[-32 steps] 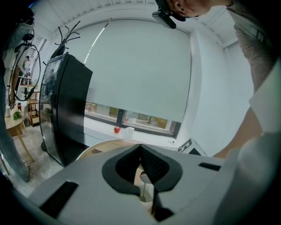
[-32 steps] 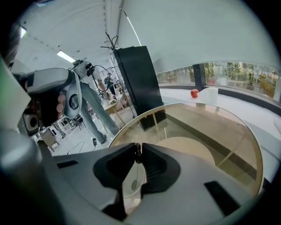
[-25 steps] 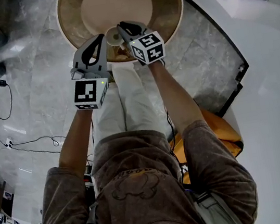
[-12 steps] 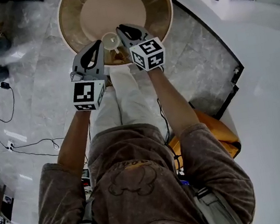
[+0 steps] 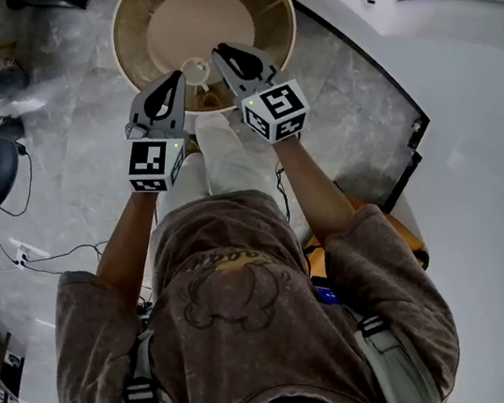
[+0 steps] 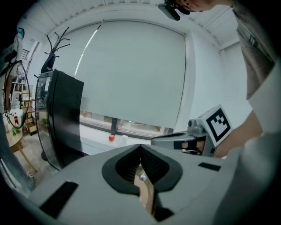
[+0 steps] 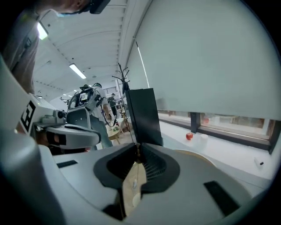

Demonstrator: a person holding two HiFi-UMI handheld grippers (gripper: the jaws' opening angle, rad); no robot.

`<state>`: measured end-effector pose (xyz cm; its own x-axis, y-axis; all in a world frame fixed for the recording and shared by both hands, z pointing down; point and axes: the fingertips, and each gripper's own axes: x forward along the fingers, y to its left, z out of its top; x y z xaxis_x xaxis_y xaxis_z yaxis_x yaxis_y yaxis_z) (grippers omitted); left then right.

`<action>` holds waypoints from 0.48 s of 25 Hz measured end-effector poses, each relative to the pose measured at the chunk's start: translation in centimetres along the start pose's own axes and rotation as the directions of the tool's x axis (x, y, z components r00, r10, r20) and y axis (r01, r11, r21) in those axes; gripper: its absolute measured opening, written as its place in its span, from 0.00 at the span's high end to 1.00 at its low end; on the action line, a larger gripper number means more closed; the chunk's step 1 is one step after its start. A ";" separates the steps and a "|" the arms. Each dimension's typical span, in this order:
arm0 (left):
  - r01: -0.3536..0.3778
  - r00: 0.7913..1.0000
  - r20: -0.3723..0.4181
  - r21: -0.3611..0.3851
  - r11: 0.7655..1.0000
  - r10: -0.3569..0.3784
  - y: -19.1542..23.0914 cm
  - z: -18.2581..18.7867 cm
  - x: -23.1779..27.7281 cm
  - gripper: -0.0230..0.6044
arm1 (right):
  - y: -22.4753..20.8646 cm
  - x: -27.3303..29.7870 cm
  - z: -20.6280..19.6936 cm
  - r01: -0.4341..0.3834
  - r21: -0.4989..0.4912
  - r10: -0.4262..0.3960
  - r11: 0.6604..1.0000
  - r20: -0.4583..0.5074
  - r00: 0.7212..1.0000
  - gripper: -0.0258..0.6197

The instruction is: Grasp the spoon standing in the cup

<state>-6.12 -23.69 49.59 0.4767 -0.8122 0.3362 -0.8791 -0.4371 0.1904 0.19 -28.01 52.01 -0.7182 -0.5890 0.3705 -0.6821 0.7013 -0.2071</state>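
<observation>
— Where is the cup?

— The cup (image 5: 197, 66) stands on the round tan surface (image 5: 203, 9), close to the edge nearest the person. From the head view it sits right between the tips of the two grippers.

— And the spoon?

— Too small to make out from above. In the left gripper view a small shiny bit (image 6: 141, 177) shows over the tan surface in the gap under the tips. I cannot tell whether that is the spoon.

— How is the left gripper?

— The left gripper (image 5: 179, 74) is just left of the cup, pointing in at it. In its own view the two jaw tips are pressed together, with only a teardrop gap behind them.

— The right one?

— The right gripper (image 5: 218, 52) is just right of the cup, angled toward it too. Its tips also meet, and the gap behind them shows tan surface and a pale shape I cannot identify.

— Anything beyond the surface?

— A tall black cabinet (image 6: 59, 118) stands by the window.
</observation>
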 end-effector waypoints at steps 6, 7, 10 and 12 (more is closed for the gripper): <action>0.004 1.000 0.007 0.004 1.000 -0.004 -0.8 3.0 -2.3 0.95 | 1.9 -3.4 4.6 0.020 -0.001 -0.020 1.000 0.070 0.997 0.87; 0.005 1.000 0.014 0.009 1.000 -0.006 -1.0 3.5 -2.5 0.95 | 2.1 -3.9 5.3 0.021 0.000 -0.021 1.000 0.081 0.996 0.87; 0.010 1.000 0.026 0.021 1.000 -0.010 -1.8 4.9 -3.1 0.95 | 2.7 -5.7 7.3 0.026 -0.012 -0.024 1.000 0.118 0.993 0.87; 0.014 0.999 0.038 0.037 0.999 -0.016 -2.3 5.8 -3.6 0.95 | 3.0 -6.9 8.4 0.031 -0.016 -0.028 0.999 0.140 0.990 0.87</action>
<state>-5.88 -21.98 42.55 0.4899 -0.8192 0.2983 -0.8718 -0.4626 0.1612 1.91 -25.23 41.19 -0.7109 -0.6589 0.2458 -0.7015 0.6891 -0.1816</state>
